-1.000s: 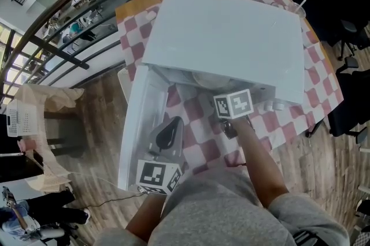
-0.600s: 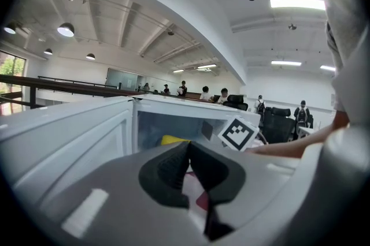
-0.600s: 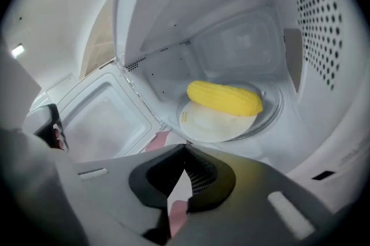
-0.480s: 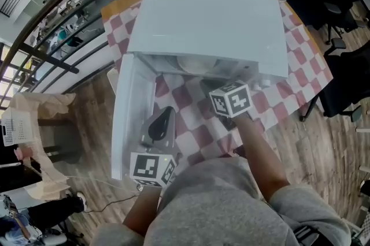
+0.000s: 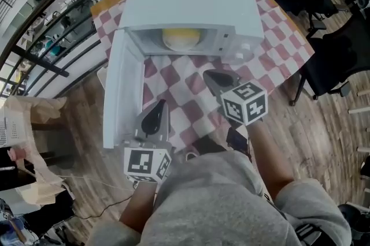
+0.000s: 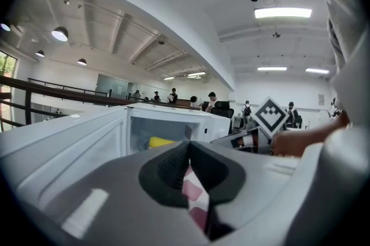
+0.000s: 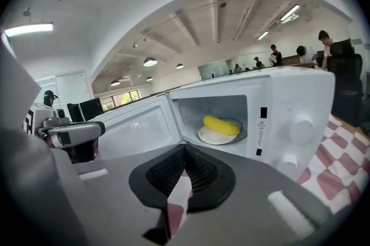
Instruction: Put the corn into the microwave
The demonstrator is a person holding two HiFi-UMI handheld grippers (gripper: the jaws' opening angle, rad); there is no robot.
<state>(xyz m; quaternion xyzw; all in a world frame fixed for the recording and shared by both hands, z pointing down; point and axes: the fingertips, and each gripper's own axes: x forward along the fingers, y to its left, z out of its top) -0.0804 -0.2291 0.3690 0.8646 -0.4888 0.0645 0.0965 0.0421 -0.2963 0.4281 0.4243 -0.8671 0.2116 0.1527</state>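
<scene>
Head view showed the left gripper (image 5: pixel 158 107) and right gripper (image 5: pixel 211 76) nearest, both with jaws pressed together on nothing, above the checked tablecloth (image 5: pixel 182 83). Beyond them the microwave (image 5: pixel 191 2) stood with its door (image 5: pixel 118 94) swung wide. The corn (image 5: pixel 181 37) lay inside on what looked like a plate (image 7: pixel 211 136).

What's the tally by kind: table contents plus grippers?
microwave: 1
corn: 1
plate: 1
checked tablecloth: 1
grippers: 2, left gripper and right gripper
Total: 6
</scene>
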